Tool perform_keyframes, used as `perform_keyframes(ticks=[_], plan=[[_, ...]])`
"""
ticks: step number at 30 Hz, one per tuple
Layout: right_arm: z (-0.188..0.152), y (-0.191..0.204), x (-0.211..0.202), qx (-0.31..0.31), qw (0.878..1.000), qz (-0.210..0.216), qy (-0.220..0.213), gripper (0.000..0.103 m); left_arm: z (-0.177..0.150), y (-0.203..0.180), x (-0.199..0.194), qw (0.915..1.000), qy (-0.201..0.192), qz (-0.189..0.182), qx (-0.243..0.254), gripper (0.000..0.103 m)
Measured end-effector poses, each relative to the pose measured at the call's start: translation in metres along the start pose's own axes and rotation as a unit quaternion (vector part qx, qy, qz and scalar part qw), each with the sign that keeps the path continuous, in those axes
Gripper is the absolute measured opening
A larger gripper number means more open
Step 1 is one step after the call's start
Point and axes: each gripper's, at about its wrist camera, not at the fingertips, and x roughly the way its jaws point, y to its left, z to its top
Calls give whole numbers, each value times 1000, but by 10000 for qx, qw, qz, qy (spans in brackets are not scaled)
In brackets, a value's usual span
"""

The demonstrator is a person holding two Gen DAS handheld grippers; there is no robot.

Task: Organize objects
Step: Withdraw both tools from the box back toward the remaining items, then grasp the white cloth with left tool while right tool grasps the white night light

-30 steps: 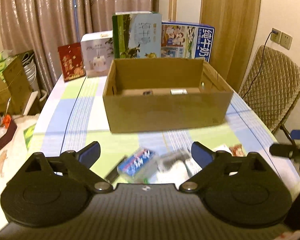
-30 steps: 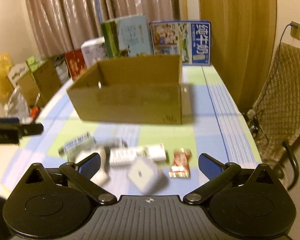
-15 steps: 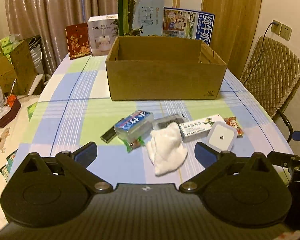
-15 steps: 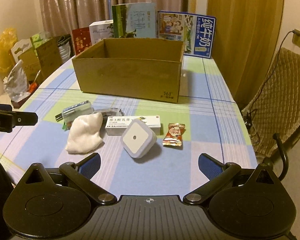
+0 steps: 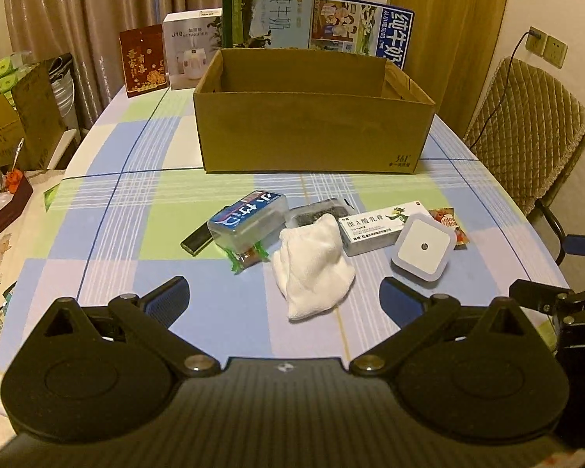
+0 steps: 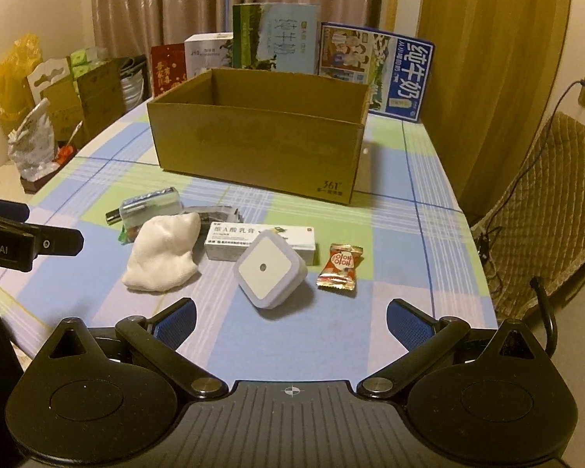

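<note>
a: both tongs hang low over the near edge of the table (image 5: 109,210), tipped down toward the clutter. the left gripper (image 5: 282,296) has just been spreading its jaws and they now stand wide, nothing between them

b: and the right gripper (image 6: 290,318)?

a: released too, jaws apart, bare checked cloth between the blue pads. neither one touches a thing

b: what lies closest to them?

a: a crumpled white cloth (image 5: 312,265), soft and lumpy, just ahead of the left gripper. to its right a square white night light (image 6: 269,269) with a dark dot in the middle, tilted up on one edge

b: behind those?

a: a long white medicine box (image 5: 374,228) with green print lies just behind the night light. right of it a small red candy wrapper (image 6: 341,267). on the left a clear plastic case (image 5: 249,218) with a blue label sits on top of some green-ended batteries (image 5: 247,257), and a dark flat stick (image 5: 195,240) pokes out from its left. a dark packet (image 5: 316,214) is half hidden under the cloth

b: and farther back?

a: an open cardboard box (image 5: 312,136), upright, mid-table, well apart from the small things. i can't see its floor from here. behind it stand milk cartons (image 5: 269,17) and gift boxes (image 5: 144,58) against the curtain (image 5: 78,7)
</note>
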Motion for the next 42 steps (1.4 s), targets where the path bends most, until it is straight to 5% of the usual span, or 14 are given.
perform_keyframes(ticks=[30,42], plan=[[0,27,87,-2082,9778,-48,225,100,-1,-3,83,9976,584,-252,282,96],[2,32,129,-2646,9637,11,368,85,1,-5,121,9956,748,-377,428,90]])
